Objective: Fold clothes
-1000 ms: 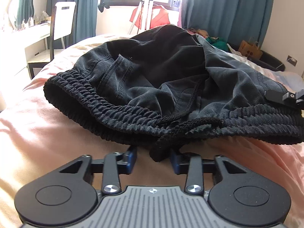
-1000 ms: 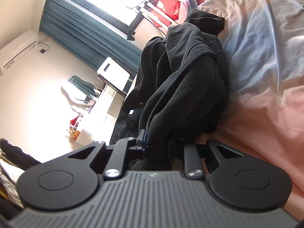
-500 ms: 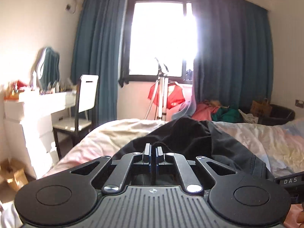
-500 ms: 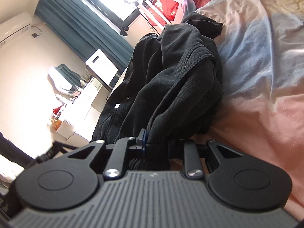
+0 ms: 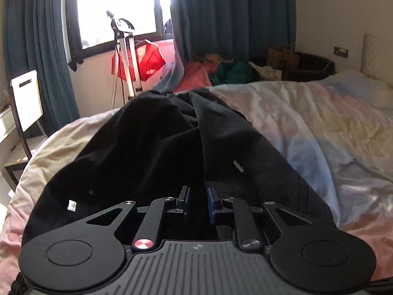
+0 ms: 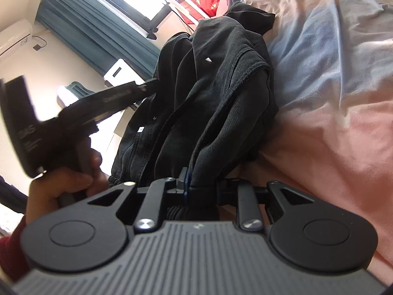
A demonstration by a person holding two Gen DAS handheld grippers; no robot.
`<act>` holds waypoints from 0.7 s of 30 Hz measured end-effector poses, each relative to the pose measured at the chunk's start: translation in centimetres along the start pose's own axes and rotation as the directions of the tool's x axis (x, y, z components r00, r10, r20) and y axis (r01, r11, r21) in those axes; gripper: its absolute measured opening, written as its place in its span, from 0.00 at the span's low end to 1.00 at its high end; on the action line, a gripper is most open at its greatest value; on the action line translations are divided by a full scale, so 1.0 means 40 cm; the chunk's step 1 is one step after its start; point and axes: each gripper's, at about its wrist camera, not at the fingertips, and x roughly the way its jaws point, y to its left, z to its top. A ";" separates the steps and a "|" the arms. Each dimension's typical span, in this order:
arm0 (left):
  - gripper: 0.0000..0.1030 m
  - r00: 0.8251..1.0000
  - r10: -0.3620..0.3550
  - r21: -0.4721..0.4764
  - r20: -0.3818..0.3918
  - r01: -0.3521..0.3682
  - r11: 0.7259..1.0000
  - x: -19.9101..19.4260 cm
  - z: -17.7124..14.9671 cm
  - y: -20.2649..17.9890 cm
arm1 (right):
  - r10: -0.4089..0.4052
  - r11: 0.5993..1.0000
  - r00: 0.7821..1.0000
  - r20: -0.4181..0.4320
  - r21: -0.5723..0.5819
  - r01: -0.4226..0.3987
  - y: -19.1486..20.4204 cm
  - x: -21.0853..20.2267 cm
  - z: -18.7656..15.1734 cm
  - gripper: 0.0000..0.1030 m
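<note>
Pastel bedding (image 5: 319, 127) carries the black shorts (image 5: 152, 142), whose near waistband the right hand-held gripper (image 6: 200, 186) pinches at frame bottom, while the left hand-held gripper (image 5: 197, 198), having carried its edge across, now spreads empty over the doubled cloth.

Daylight poured in through the window (image 5: 118, 12) at eleven o'clock in the left wrist view, blown out to pure white with glare bleeding onto the curtains (image 5: 233, 17). The black garment (image 5: 152, 147) read as near featureless shadow there. In the right wrist view the bedsheet (image 6: 331, 86) at three o'clock was softly lit, while the left gripper (image 6: 147, 87) at nine o'clock was motion-blurred. Both views bowed strongly, with dark corners.
</note>
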 end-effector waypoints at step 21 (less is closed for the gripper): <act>0.82 0.989 0.097 -0.247 0.113 -0.066 0.967 -0.241 -0.299 0.480 | -0.030 0.999 0.999 0.011 -0.010 0.031 0.010 -0.001 -0.006 0.23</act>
